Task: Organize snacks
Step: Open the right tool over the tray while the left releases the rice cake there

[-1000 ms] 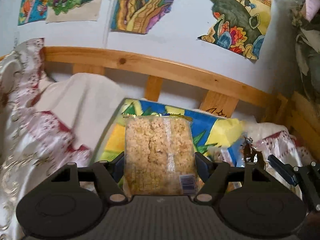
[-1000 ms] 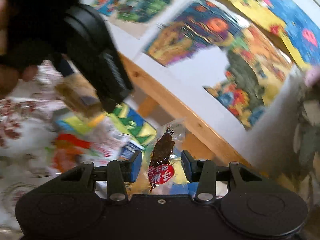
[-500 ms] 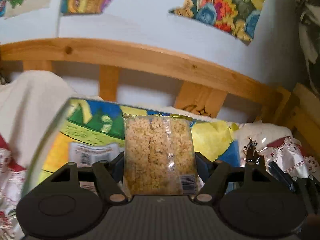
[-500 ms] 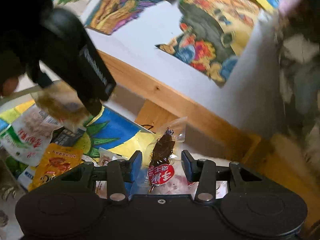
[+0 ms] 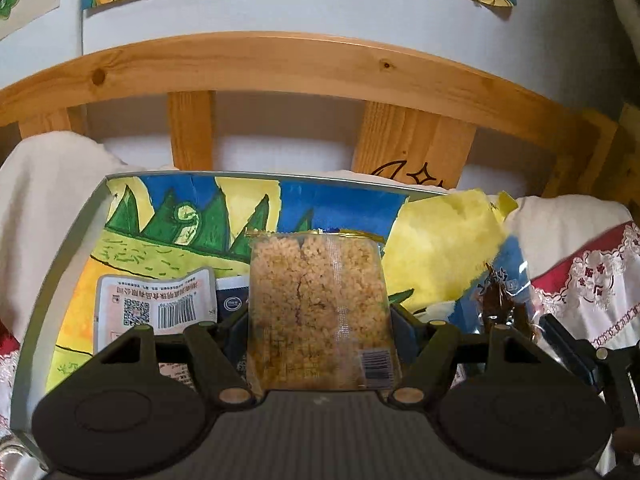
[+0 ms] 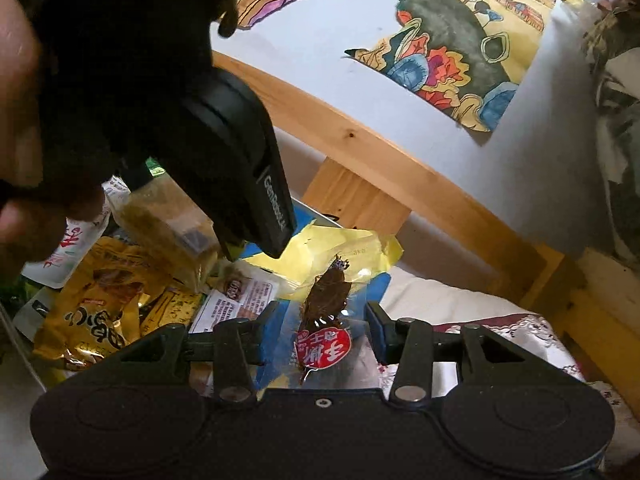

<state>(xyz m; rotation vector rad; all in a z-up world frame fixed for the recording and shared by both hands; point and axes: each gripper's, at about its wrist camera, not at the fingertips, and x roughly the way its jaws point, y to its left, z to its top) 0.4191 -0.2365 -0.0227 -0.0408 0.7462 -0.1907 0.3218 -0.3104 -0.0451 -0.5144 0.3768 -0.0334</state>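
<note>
My left gripper (image 5: 320, 330) is shut on a clear packet of puffed rice cake (image 5: 316, 300), held upright over a metal-rimmed tray (image 5: 76, 248) lined with a painted sheet. A white barcoded packet (image 5: 152, 304) lies in the tray below. My right gripper (image 6: 322, 320) holds a clear packet with a brown snack and a red label (image 6: 324, 304). Its jaws are opening, with the packet still upright between the pads. The left gripper's black body (image 6: 240, 176) and its rice cake packet (image 6: 168, 224) fill the upper left of the right wrist view, above a pile of yellow snack bags (image 6: 100, 312).
A wooden bed rail (image 5: 280, 56) with slats runs behind the tray, under a white wall with paintings. White and red embroidered cloth (image 5: 580, 276) lies on the right. A person's hand (image 6: 24, 120) is at the left edge of the right wrist view.
Both grippers have come down and closer to the tray, which now fills more of the left wrist view. Each packet stays between its fingers. The right fingers stand a little wider.
</note>
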